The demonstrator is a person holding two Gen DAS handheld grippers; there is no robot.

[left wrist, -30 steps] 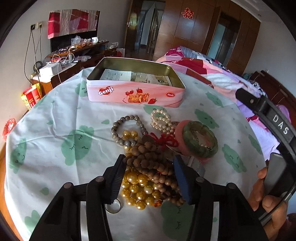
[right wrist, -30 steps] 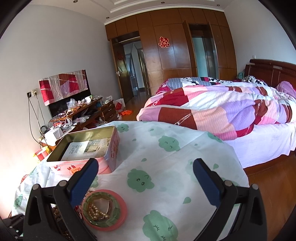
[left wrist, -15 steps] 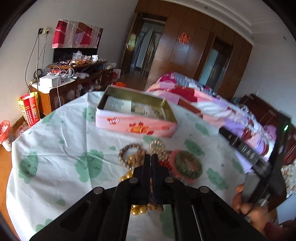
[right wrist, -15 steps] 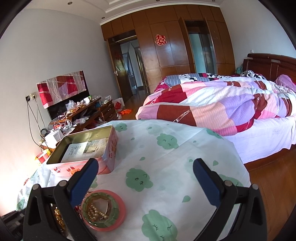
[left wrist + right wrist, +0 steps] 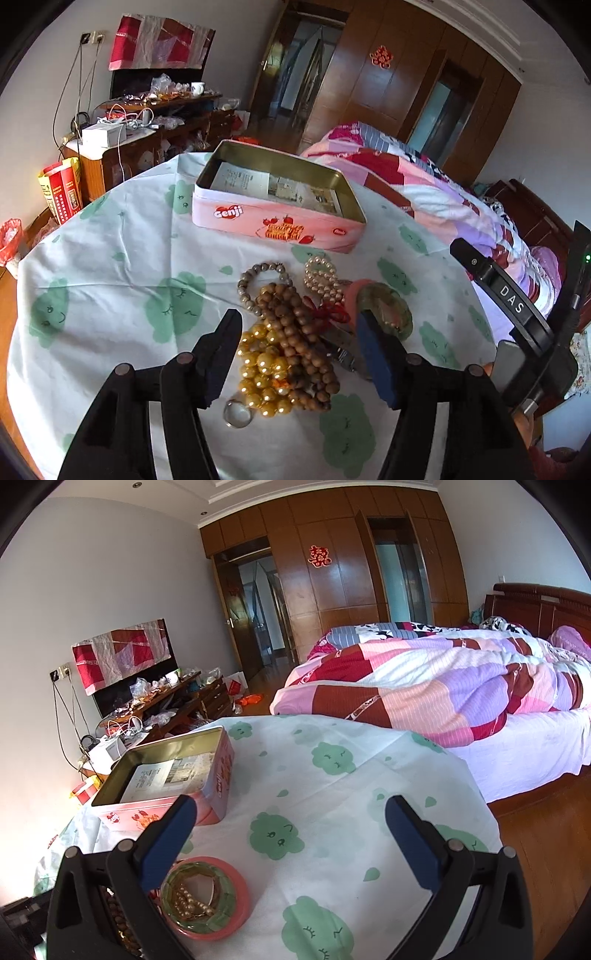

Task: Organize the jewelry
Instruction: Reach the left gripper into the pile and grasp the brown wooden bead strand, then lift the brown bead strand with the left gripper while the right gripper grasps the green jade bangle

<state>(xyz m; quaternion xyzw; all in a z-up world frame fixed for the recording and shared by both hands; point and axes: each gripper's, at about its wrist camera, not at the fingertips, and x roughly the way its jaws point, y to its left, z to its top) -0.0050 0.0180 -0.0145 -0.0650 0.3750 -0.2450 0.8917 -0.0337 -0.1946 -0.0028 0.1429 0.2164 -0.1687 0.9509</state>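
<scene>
A heap of jewelry lies on the table in the left wrist view: a brown wooden bead string, yellow amber beads, a grey bead bracelet, a pearl bracelet, a green bangle on a pink one, and a silver ring. My left gripper is open and empty, its fingers either side of the heap. An open pink Genji tin stands beyond. My right gripper is open and empty over the cloth, with the bangles at its lower left and the tin to its left.
The round table has a white cloth with green clouds. A bed with a patchwork quilt stands to the right. A cluttered wooden cabinet stands at the back left. The other gripper's body shows at the right of the left wrist view.
My left gripper was open a second ago, shut half a second ago while raised, and is now open again, down over the heap. The right gripper has barely moved.
</scene>
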